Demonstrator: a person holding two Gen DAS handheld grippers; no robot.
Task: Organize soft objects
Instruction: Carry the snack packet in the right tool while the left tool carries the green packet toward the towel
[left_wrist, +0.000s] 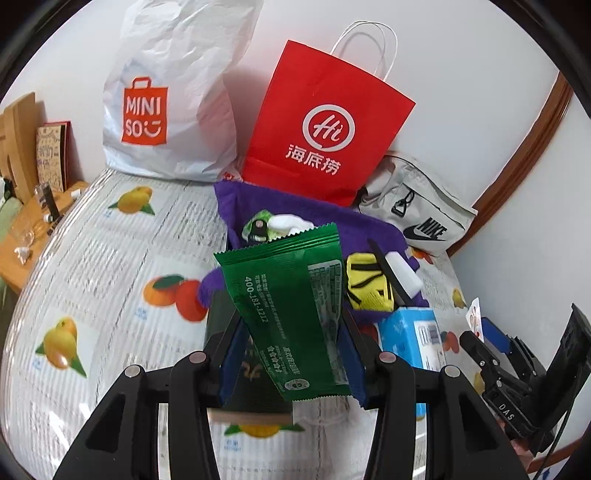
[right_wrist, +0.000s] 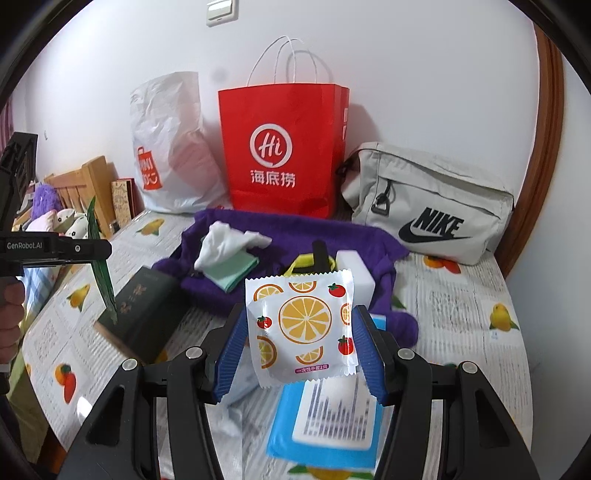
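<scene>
Fruit-printed cloth (right_wrist: 480, 295) covers the table on which everything lies, and both packets hang above it.

Nearest, between the blue pads of the left gripper (left_wrist: 291, 354), sits a green sachet (left_wrist: 288, 314), pinched at its lower half. Its long axis runs up and away from the jaws, tilted a little to the left. The right gripper (right_wrist: 301, 354) pinches a white packet printed with orange slices (right_wrist: 301, 325), which stands upright, its printed face toward the camera and its top edge rising clear of the fingers. Under that gripper lies a blue tissue pack (right_wrist: 325, 428); to its left, a dark green book (right_wrist: 147, 314) rests flat.

Just beyond both sets of tongs spreads a purple fleece (right_wrist: 295, 229), heaped with a white cloth (right_wrist: 225, 240), a folded mint cloth (right_wrist: 232, 273), a yellow and black item (left_wrist: 367, 282) and a white block (right_wrist: 360, 273).

Farthest, against the wall, stand a white plastic bag (left_wrist: 173, 110), a red paper bag (right_wrist: 280, 147) straight ahead and a grey sling bag (right_wrist: 428, 206) to the right. I judge the red bag's open mouth the likeliest goal; it lies forward and above both packets, about equally near to each hand, so each must rise before tipping in.
</scene>
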